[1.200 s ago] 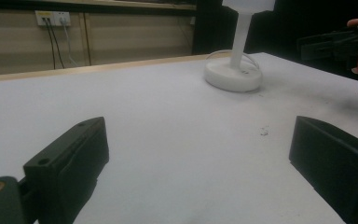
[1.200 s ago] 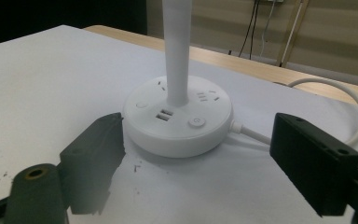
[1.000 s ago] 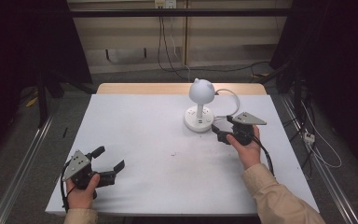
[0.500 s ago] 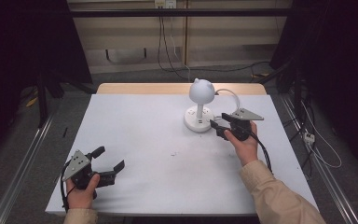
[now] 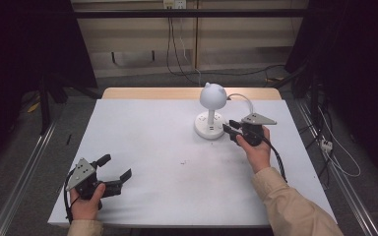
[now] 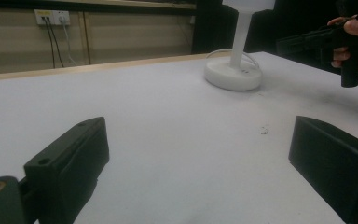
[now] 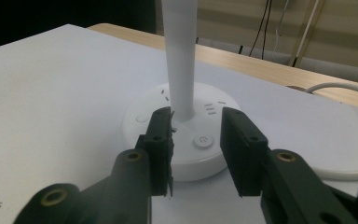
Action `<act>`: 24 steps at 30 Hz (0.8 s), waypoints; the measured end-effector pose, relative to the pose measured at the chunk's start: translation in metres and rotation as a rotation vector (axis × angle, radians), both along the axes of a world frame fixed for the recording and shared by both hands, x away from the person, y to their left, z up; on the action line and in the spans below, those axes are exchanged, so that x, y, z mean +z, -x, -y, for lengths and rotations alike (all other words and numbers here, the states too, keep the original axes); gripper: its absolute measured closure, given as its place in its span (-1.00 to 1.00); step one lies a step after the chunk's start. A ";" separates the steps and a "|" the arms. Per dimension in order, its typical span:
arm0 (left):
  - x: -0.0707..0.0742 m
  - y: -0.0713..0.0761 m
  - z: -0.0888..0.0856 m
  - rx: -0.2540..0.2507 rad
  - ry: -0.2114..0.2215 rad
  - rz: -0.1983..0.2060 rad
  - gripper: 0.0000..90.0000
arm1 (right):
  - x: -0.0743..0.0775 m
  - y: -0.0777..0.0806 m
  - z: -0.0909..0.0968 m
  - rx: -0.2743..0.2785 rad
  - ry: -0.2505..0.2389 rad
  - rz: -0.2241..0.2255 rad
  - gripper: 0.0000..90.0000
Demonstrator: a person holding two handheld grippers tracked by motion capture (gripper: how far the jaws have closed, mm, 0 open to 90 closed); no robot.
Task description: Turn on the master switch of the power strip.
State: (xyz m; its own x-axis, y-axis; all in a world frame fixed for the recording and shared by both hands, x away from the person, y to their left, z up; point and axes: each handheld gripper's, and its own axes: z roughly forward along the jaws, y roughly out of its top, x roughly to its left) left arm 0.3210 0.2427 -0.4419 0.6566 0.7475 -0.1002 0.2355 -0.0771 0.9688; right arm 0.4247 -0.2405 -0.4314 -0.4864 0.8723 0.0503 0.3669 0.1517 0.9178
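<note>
so the white table (image 5: pixel 142 147) has loads of open room, pretty much the whole left and middle is bare, just a few tiny specks near the centre. the only thing standing on it is a white desk lamp (image 5: pixel 211 110) at the far right-centre, not far from the far edge where a wooden strip shows. its white cord (image 5: pixel 241 98) loops off behind it to the right.

left gripper (image 5: pixel 110 172) sits at the near left corner close to the near edge, jaws spread wide with nothing between them. right gripper (image 5: pixel 230 128) is just right of the lamp base, jaws partly apart and holding nothing.

the right gripper view shows stuff the high view can't: a power button (image 7: pixel 203 140) on the lamp base (image 7: pixel 186 135) and the tips over the base rim, either side of that button. the left gripper view shows wall sockets (image 6: pixel 51 17) way off.
</note>
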 end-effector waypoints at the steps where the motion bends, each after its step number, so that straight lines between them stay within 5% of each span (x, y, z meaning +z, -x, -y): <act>1: 0.000 0.000 0.000 0.001 0.002 0.000 -0.90 | 0.000 -0.001 0.000 0.003 0.004 -0.002 0.50; 24: -0.001 0.000 0.000 -0.002 0.001 -0.003 -0.90 | -0.005 -0.015 -0.004 0.009 -0.016 -0.033 0.87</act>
